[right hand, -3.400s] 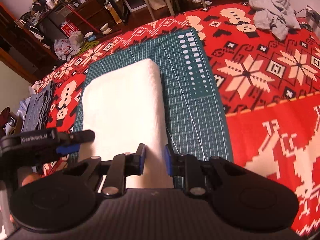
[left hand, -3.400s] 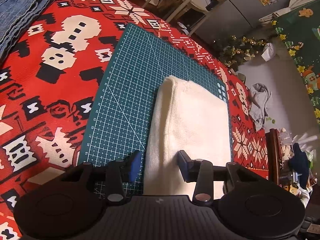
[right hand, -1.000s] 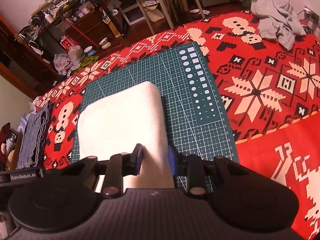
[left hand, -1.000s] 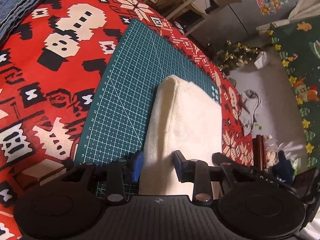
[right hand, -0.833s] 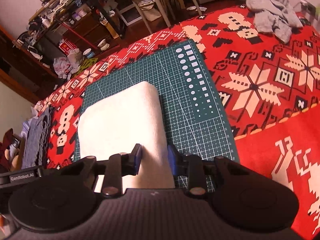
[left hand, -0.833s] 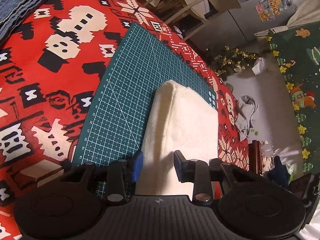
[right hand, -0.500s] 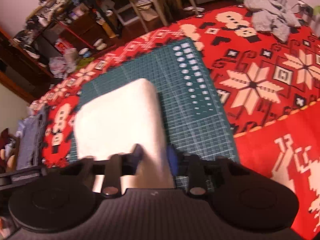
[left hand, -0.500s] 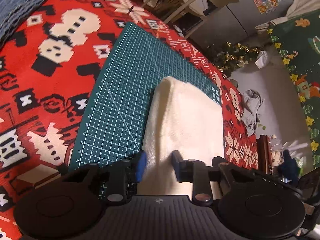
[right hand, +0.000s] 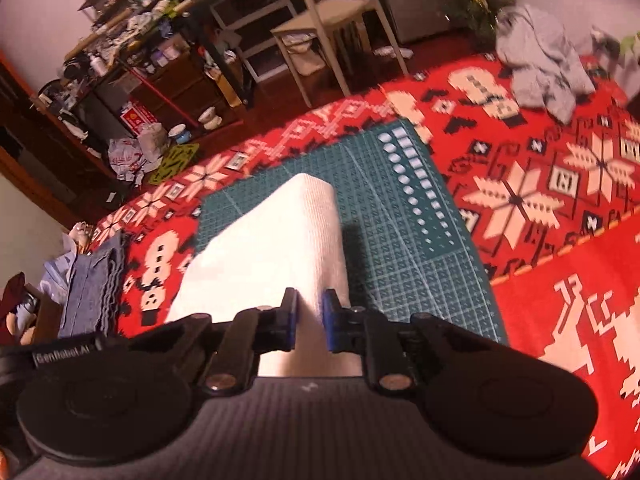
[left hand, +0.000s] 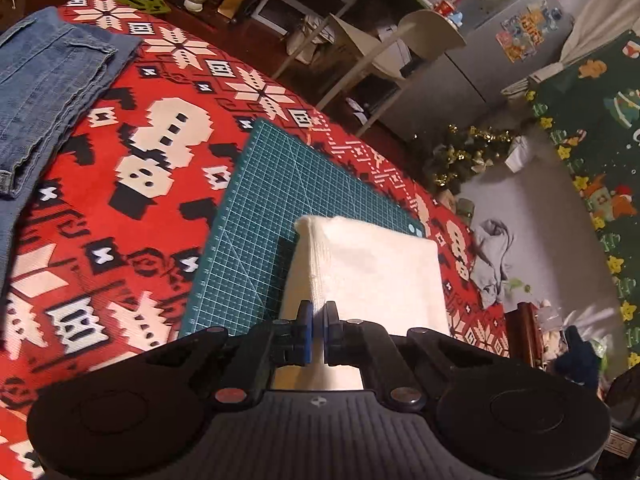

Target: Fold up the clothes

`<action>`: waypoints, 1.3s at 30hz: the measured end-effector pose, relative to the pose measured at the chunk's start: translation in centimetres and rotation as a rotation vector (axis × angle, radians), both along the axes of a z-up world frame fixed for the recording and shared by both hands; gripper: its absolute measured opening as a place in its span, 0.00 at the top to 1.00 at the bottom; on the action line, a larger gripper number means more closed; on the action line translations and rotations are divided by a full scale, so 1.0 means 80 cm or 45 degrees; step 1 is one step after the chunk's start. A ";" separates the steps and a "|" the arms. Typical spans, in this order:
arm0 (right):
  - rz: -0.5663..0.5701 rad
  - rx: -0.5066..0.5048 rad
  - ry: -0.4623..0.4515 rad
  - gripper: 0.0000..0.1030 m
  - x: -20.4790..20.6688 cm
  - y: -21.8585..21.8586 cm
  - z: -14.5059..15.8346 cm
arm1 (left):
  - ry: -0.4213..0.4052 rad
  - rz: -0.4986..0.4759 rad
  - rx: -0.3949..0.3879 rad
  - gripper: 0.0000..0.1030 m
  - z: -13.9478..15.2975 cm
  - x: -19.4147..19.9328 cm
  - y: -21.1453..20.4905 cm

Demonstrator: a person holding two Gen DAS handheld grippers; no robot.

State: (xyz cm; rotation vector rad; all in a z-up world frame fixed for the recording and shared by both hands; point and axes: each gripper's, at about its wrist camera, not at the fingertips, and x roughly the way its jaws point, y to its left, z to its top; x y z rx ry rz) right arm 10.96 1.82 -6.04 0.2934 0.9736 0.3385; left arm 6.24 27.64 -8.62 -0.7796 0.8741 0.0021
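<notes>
A folded white cloth [left hand: 372,268] lies over a green cutting mat [left hand: 276,200], its near edge lifted off the mat. My left gripper [left hand: 318,320] pinches the cloth's near left corner; its jaws are closing, with the fabric squeezed between the blue pads. In the right wrist view the same white cloth [right hand: 280,236] rises toward the camera. My right gripper [right hand: 310,312] clamps its near right corner, jaws closing with a thick fold of fabric between them. The cloth's far end rests on the cutting mat [right hand: 404,240].
The mat sits on a red patterned blanket [left hand: 120,184]. Folded blue jeans [left hand: 44,92] lie at the far left, also jeans [right hand: 90,292] in the right view. A grey garment [right hand: 544,64] lies far right. A chair [right hand: 324,28] and cluttered shelves stand beyond.
Both grippers have closed onto the cloth's near corners and risen, lifting its near edge off the mat. The cloth now slopes up toward both cameras.
</notes>
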 end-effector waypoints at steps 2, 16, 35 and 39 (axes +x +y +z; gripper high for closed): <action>-0.002 0.000 0.027 0.86 0.003 -0.003 -0.005 | 0.029 0.001 -0.055 0.93 -0.012 -0.005 0.007; -0.055 0.087 0.059 0.76 0.020 -0.046 -0.026 | 0.004 0.023 -0.031 0.59 -0.016 -0.004 -0.002; -0.055 0.083 0.141 0.75 0.023 -0.039 -0.040 | 0.142 -0.046 0.211 0.75 -0.028 -0.003 -0.022; -0.059 0.093 0.133 0.75 0.020 -0.042 -0.036 | 0.120 -0.027 0.070 0.85 -0.024 -0.013 -0.005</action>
